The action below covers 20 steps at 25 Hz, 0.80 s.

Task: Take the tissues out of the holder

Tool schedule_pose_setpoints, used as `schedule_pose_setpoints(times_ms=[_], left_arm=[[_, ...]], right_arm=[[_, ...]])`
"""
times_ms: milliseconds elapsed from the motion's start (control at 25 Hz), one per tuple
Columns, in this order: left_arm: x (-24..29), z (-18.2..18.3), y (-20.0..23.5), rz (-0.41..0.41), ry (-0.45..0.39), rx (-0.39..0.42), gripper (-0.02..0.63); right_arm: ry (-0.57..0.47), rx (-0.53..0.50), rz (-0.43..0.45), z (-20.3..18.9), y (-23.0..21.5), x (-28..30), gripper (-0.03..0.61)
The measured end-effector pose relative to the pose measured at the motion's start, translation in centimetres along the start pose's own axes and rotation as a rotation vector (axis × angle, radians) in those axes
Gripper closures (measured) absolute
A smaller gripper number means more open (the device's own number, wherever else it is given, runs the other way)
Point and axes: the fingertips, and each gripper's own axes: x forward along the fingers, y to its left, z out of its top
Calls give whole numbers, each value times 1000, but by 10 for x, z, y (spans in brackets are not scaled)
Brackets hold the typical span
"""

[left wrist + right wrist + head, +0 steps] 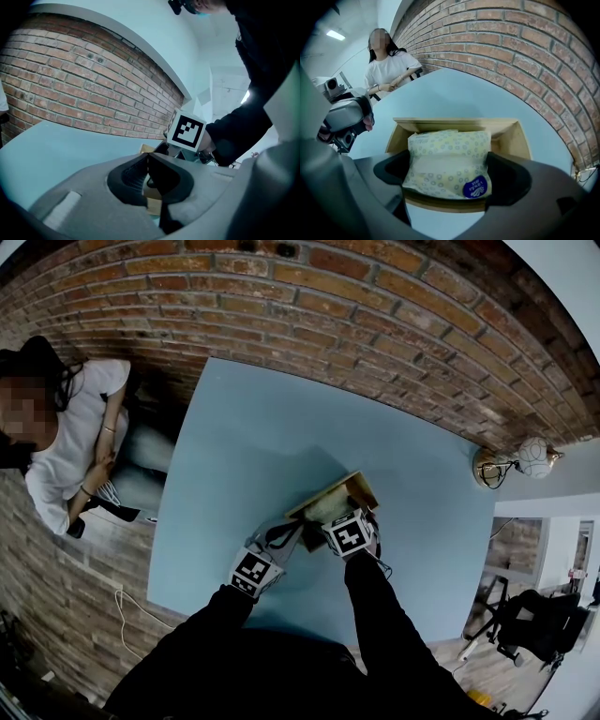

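Note:
A wooden holder point(339, 489) stands on the blue table point(272, 437), close to the near edge. Inside it lies a tissue pack point(447, 161), pale yellow with ring patterns and a blue sticker; it fills most of the holder point(454, 124). My right gripper point(445, 171) reaches into the holder from the near side, and its wide-set pads press on both sides of the pack. In the head view it point(336, 514) sits over the holder. My left gripper point(149, 176) is shut on the thin wall of the holder point(146, 149) at its left corner point(292, 538).
A person point(75, 442) sits at the table's left side, hands in lap, also seen in the right gripper view point(389, 65). A brick wall point(309, 296) runs behind the table. Round lamps point(511, 463) stand at the right edge, and a dark chair point(530, 620) beyond.

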Motion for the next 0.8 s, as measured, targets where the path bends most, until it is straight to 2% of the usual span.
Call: schedule_pose_setpoints(times_ms=[400, 800], left_arm=[[0, 2, -1, 2, -3, -1, 606], [-5, 5, -3, 5, -10, 8, 606]], right_arm=[[-7, 3, -7, 2, -2, -7, 167], [-11, -1, -22, 9, -2, -18, 179]])
